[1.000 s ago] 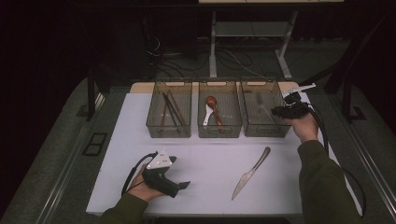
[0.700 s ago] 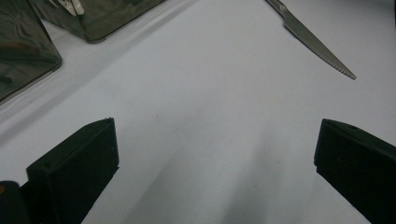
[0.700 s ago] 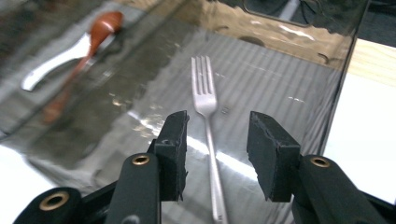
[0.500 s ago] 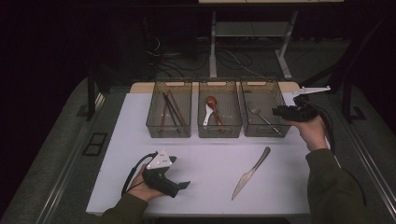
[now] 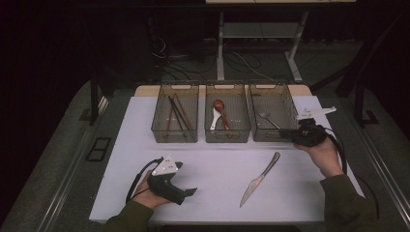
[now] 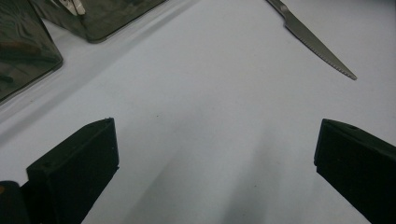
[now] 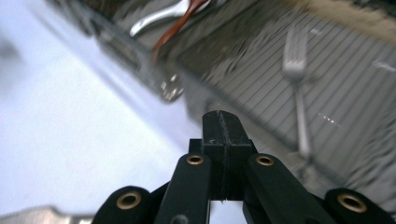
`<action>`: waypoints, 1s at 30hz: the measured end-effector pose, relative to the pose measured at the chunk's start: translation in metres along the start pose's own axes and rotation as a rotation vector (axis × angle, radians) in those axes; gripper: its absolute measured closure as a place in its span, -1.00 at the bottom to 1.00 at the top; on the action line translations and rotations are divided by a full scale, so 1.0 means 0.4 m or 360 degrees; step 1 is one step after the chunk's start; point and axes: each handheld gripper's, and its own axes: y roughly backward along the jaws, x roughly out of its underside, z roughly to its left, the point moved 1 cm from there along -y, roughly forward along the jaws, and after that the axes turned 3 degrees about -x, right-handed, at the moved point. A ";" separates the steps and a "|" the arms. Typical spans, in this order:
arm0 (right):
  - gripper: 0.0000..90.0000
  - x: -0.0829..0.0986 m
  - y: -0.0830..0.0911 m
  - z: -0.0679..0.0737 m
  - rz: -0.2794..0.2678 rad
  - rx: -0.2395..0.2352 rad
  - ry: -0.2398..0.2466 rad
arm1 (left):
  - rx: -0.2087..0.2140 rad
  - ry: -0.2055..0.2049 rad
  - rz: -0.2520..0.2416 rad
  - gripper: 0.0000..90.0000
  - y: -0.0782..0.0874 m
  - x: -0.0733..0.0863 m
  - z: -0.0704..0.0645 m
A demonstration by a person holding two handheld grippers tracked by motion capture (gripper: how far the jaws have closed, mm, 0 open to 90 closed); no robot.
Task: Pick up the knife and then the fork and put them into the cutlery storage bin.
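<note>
Across the near half of the white desk (image 5: 212,203) the way is open, broken by the knife (image 5: 258,180) lying aslant right of centre. Farther back, three bins (image 5: 227,118) stand side by side, their walls blocking any low pass; entry is from above. The right tool (image 5: 285,133), jaws together, sits at the right bin's (image 5: 273,113) near corner above the fork (image 7: 296,88).

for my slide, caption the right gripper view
Right gripper, jaws shut and empty, beside the bin holding a fork.
</note>
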 end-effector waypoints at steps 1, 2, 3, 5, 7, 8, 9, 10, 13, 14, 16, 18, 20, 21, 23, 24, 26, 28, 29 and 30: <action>1.00 0.007 -0.007 0.004 0.0014 -0.0006 0.0004 | 0.0000 0.0004 -0.0003 -1.00 -0.001 0.000 0.000; 1.00 0.015 -0.015 0.009 0.0044 -0.0014 0.0010 | -0.0002 -0.0003 0.0005 -1.00 -0.001 0.000 0.000; 1.00 0.023 -0.026 0.013 0.0080 -0.0017 0.0012 | -0.0001 -0.0002 0.0004 -1.00 -0.002 0.000 0.000; 1.00 0.033 -0.040 0.018 0.0123 -0.0035 0.0015 | -0.0001 -0.0005 0.0004 -1.00 -0.001 0.000 0.000; 1.00 0.043 -0.056 0.023 0.0175 -0.0039 0.0024 | -0.0001 -0.0003 0.0003 -1.00 -0.001 0.000 0.000; 1.00 0.047 -0.062 0.024 0.0197 -0.0044 0.0021 | -0.0002 -0.0005 0.0004 -1.00 -0.001 0.000 0.000; 1.00 0.051 -0.068 0.024 0.0216 -0.0043 0.0019 | -0.0001 -0.0007 0.0005 -1.00 -0.001 0.000 0.000; 1.00 0.054 -0.073 0.025 0.0242 -0.0043 0.0021 | 0.0000 -0.0002 0.0003 -1.00 -0.002 0.000 -0.002; 1.00 0.064 -0.088 0.024 0.0294 -0.0033 0.0019 | -0.0001 -0.0012 0.0005 -1.00 0.000 -0.001 -0.004; 1.00 0.067 -0.092 0.023 0.0302 -0.0035 0.0025 | -0.0001 -0.0009 0.0003 -1.00 -0.001 -0.001 -0.004; 1.00 0.069 -0.097 0.025 0.0326 -0.0036 0.0023 | 0.0000 -0.0009 0.0005 -1.00 -0.001 -0.001 -0.003; 1.00 0.069 -0.101 0.027 0.0335 -0.0041 0.0038 | 0.0002 -0.0008 0.0011 -1.00 -0.002 0.000 -0.001; 1.00 0.068 -0.106 0.029 0.0345 -0.0043 0.0054 | 0.0000 -0.0003 0.0011 -1.00 -0.003 0.000 -0.001; 1.00 0.069 -0.108 0.030 0.0354 -0.0040 0.0059 | -0.0001 -0.0003 0.0012 -1.00 -0.004 0.000 -0.001; 1.00 0.071 -0.113 0.029 0.0373 -0.0042 0.0065 | -0.0002 -0.0009 0.0015 -1.00 -0.003 0.000 -0.002; 1.00 0.072 -0.114 0.030 0.0372 -0.0041 0.0064 | -0.0003 -0.0012 0.0015 -1.00 -0.003 0.000 -0.002; 1.00 0.072 -0.118 0.035 0.0378 -0.0043 0.0074 | -0.0004 -0.0014 0.0015 -1.00 -0.002 -0.001 -0.003; 1.00 0.071 -0.124 0.042 0.0399 -0.0027 0.0106 | -0.0002 -0.0015 0.0016 -1.00 -0.003 0.000 -0.002; 1.00 0.070 -0.126 0.046 0.0416 -0.0016 0.0124 | -0.0001 -0.0014 0.0017 -1.00 -0.004 0.000 -0.002; 1.00 0.070 -0.128 0.047 0.0432 -0.0002 0.0142 | 0.0001 -0.0013 0.0016 -1.00 -0.004 0.000 -0.002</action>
